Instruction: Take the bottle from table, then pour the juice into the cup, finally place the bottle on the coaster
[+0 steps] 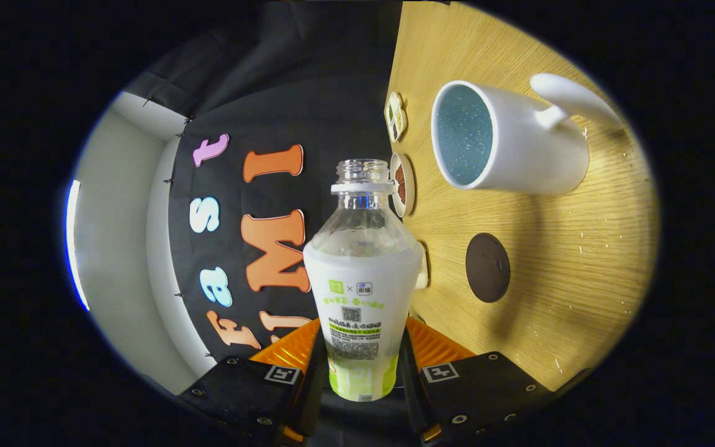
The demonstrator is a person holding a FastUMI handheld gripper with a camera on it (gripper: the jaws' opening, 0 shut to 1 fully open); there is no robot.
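Wooden table (pixel 581 248); tool (pixel 360 357) clamps uncapped clear white-labelled bottle (pixel 360 279).

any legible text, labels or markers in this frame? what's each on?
Clear plastic bottle, open-topped, clamped between the gripper fingers: white label print and small square code, too small and blurred to read.
Square black-and-white markers on the finger mounts: no words.
White mug, dark round coaster: no text.
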